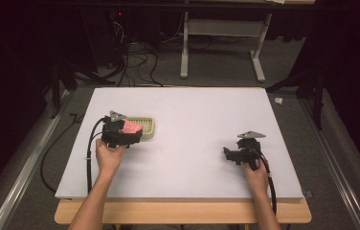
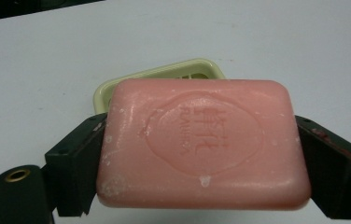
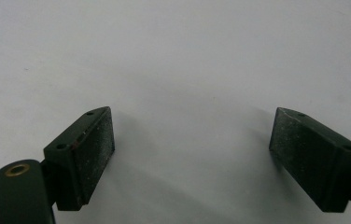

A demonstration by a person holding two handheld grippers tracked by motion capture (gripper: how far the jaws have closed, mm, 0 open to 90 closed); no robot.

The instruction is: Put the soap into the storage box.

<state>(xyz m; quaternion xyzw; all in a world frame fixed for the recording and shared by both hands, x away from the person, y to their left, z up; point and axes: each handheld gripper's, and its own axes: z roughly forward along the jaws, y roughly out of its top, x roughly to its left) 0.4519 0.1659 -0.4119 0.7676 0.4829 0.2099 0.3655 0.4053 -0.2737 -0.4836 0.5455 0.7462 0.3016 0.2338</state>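
My left tool (image 1: 126, 135) is clenched on the pink soap bar (image 2: 204, 142), one pad pressed against each short end, so the bar's long axis runs straight across from jaw to jaw. I hold it up off the tabletop (image 1: 192, 115), and the soap dish (image 1: 148, 126) sits just beyond it, on the far-right side of my left hand (image 1: 108, 155). From the left tool's own camera, the pale green rim of the dish (image 2: 164, 74) peeks out behind the bar's far edge, a little to the left of its middle, and its long side runs at a slight slant to the bar's. So the next move, as I judge it, is short: carry the bar forward over the dish, turn it a touch to square the two long axes, then lower.

Over on the right, my right tool (image 1: 230, 154) is released, nothing between its pads (image 3: 92, 154), resting on bare tabletop well apart from the dish. The left hand is plainly nearer.
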